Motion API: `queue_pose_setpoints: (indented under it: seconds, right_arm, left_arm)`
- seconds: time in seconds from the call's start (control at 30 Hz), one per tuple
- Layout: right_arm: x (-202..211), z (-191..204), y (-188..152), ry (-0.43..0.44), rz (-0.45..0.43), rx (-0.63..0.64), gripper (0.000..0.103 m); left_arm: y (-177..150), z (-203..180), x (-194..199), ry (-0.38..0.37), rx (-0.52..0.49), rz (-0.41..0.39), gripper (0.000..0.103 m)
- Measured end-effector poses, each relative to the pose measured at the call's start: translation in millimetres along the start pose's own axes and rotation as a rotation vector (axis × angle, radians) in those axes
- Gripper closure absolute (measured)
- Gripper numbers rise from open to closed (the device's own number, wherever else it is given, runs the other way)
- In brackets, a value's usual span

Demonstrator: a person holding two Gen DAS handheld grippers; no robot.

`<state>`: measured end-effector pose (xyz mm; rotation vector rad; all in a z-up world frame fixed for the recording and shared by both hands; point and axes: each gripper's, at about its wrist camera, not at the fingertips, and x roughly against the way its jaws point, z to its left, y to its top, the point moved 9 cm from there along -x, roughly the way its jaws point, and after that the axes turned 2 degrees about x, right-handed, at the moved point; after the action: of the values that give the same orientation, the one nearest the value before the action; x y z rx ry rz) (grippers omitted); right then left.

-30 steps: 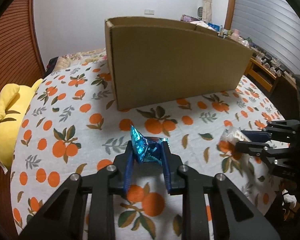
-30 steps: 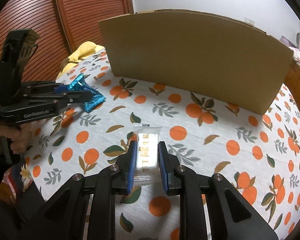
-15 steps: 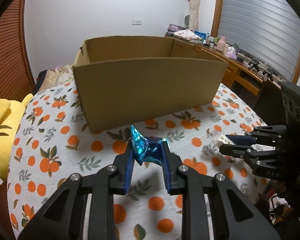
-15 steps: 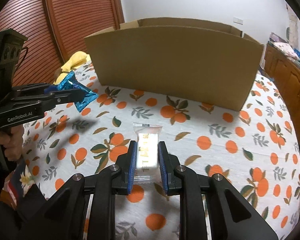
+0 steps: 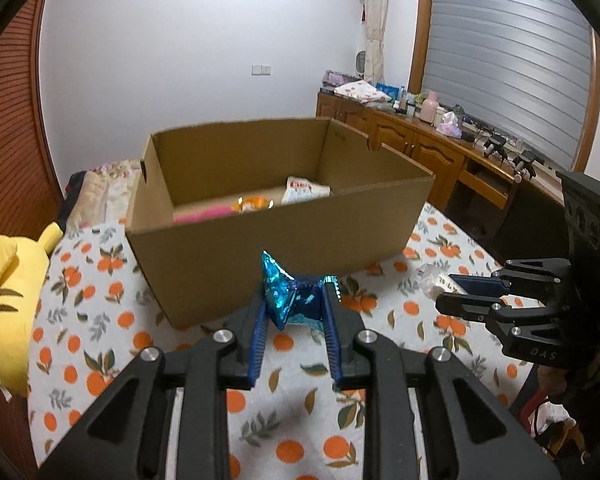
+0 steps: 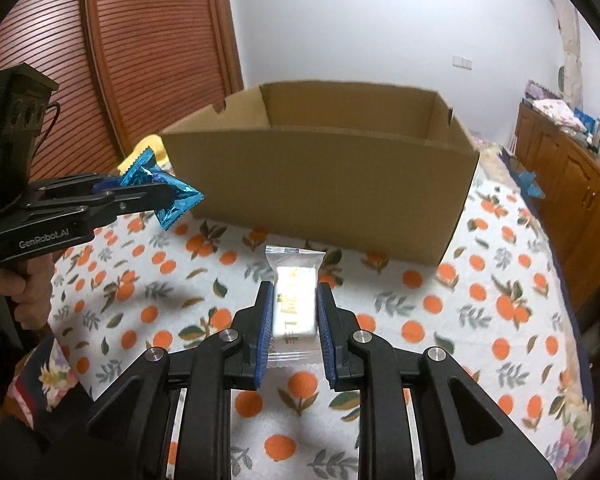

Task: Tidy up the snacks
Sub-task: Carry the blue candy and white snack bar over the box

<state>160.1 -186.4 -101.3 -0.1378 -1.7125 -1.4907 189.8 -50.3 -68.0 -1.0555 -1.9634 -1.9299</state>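
Observation:
A shiny blue foil snack (image 5: 288, 300) is pinched in my left gripper (image 5: 296, 300), held above the orange-print cloth in front of the cardboard box (image 5: 284, 240). My right gripper (image 6: 293, 300) is shut on a white snack in a clear wrapper (image 6: 294, 304), also raised before the box (image 6: 324, 196). In the right wrist view the left gripper (image 6: 156, 196) with the blue snack (image 6: 168, 200) hangs at the left. In the left wrist view the right gripper (image 5: 456, 290) shows at the right, the white snack (image 5: 436, 280) at its tips. Inside the box lie several snacks (image 5: 304, 190).
The table wears a white cloth with oranges (image 6: 480, 300). A yellow plush toy (image 5: 4, 292) lies at the left edge. A wooden cabinet (image 5: 440, 152) crowded with small items runs along the right wall. A person's hand (image 6: 20, 292) grips the left tool's handle.
Both grippers have risen with their snacks. The box's open top and the snacks inside have come into view over its near wall.

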Motion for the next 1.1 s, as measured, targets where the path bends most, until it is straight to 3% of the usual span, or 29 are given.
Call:
queue_pose_setpoints:
  seconds: [0.5,1.1]
  right_arm:
    - [4,-13,79,-0.01,-0.089,0.025,0.084]
    - [-55,-45,124,-0.04,-0.031,-0.056,0.083]
  left_arm:
    - [63,17,-8,0.031,-0.013,-0.065,0.08]
    - [86,48,-51,0.089,0.038,-0.042,0.078]
